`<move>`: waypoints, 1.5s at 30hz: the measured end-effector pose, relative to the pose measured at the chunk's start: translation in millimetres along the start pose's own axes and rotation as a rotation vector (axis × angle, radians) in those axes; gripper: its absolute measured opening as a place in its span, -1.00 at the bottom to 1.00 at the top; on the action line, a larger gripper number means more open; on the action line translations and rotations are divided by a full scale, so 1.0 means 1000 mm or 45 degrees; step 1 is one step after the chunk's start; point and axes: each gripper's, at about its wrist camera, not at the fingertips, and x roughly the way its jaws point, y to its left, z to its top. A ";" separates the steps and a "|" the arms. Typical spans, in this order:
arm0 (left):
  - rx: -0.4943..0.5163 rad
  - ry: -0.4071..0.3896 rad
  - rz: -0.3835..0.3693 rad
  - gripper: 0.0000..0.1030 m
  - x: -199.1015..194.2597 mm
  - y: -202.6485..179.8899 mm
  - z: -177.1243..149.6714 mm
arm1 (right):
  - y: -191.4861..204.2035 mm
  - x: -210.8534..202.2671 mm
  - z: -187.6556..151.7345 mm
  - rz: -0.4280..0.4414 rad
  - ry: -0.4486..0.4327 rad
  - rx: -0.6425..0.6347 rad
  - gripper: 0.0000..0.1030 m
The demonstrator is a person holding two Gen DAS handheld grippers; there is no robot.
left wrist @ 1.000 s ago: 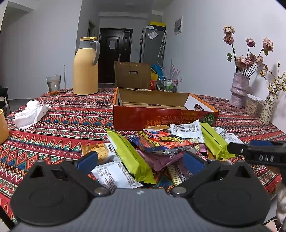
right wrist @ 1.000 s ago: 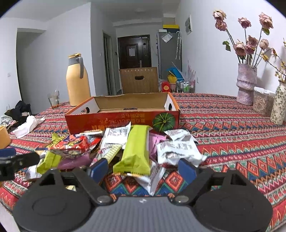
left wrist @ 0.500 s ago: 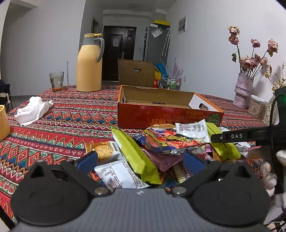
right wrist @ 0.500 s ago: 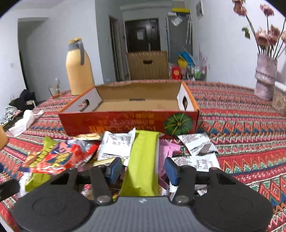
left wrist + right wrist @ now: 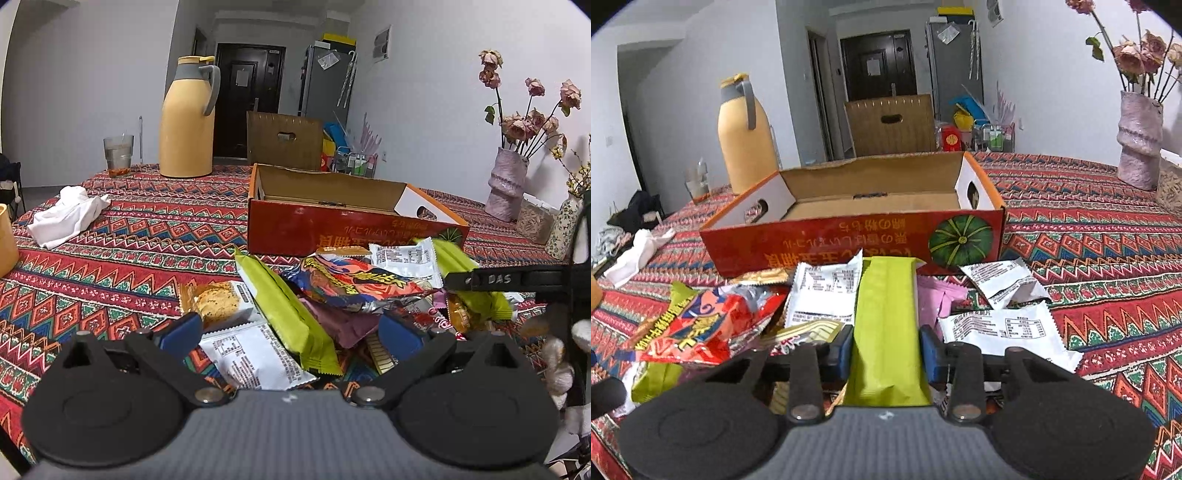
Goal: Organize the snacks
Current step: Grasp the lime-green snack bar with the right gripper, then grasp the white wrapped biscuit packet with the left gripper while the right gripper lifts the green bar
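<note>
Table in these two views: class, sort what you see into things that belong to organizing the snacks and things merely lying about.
Belongs:
snack pile
green packet in right tool
open red box

Lying about:
yellow jug
glass
white cloth
flower vase

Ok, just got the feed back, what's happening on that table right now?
Snack sorting is under way. The right gripper has just been closing on a green snack packet in the pile, its pads now against the packet's sides. The left gripper hangs open over the near side of the pile, holding nothing. The red cardboard box behind the pile looks empty.
</note>
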 end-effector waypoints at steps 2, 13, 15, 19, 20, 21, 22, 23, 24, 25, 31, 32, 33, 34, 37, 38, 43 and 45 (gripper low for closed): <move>-0.004 0.007 0.007 1.00 0.001 0.001 0.000 | 0.000 -0.006 0.000 0.002 -0.035 0.006 -0.30; -0.034 0.091 0.077 1.00 0.010 0.011 -0.001 | -0.005 -0.055 -0.011 -0.026 -0.236 0.012 -0.30; -0.045 0.118 0.091 1.00 0.013 0.014 -0.002 | -0.006 -0.062 -0.017 -0.033 -0.248 0.015 -0.30; -0.070 0.151 0.135 1.00 0.017 0.019 -0.004 | -0.008 -0.071 -0.029 -0.044 -0.252 0.029 -0.30; -0.077 0.157 0.147 1.00 0.018 0.021 -0.004 | -0.009 -0.072 -0.031 -0.046 -0.252 0.034 -0.30; -0.088 0.163 0.161 1.00 0.018 0.023 -0.004 | -0.010 -0.074 -0.033 -0.047 -0.252 0.041 -0.30; -0.109 0.168 0.165 1.00 0.018 0.026 -0.003 | -0.011 -0.076 -0.036 -0.050 -0.251 0.047 -0.30; -0.133 0.171 0.165 1.00 0.017 0.030 -0.003 | -0.012 -0.077 -0.037 -0.051 -0.250 0.051 -0.30; -0.150 0.172 0.174 1.00 0.017 0.032 -0.002 | -0.012 -0.079 -0.039 -0.051 -0.250 0.054 -0.30; -0.159 0.171 0.192 1.00 0.017 0.034 -0.001 | -0.013 -0.079 -0.040 -0.051 -0.249 0.057 -0.30; -0.214 0.177 0.249 1.00 0.021 0.043 0.005 | -0.013 -0.083 -0.045 -0.048 -0.246 0.071 -0.30; -0.210 0.182 0.261 1.00 0.022 0.044 0.006 | -0.013 -0.084 -0.046 -0.047 -0.246 0.070 -0.30; -0.207 0.194 0.272 1.00 0.023 0.045 0.006 | -0.013 -0.085 -0.047 -0.047 -0.244 0.071 -0.29; -0.198 0.208 0.280 0.98 0.025 0.045 0.005 | -0.013 -0.085 -0.048 -0.046 -0.241 0.071 -0.29; -0.167 0.240 0.285 0.88 0.028 0.044 0.000 | -0.013 -0.085 -0.051 -0.048 -0.235 0.075 -0.29; -0.157 0.248 0.285 0.84 0.030 0.044 -0.001 | -0.013 -0.085 -0.051 -0.049 -0.234 0.077 -0.29; -0.095 0.262 0.287 0.49 0.032 0.037 -0.008 | -0.012 -0.085 -0.053 -0.044 -0.229 0.078 -0.34; -0.077 0.251 0.279 0.25 0.031 0.035 -0.009 | -0.010 -0.085 -0.054 -0.042 -0.230 0.073 -0.34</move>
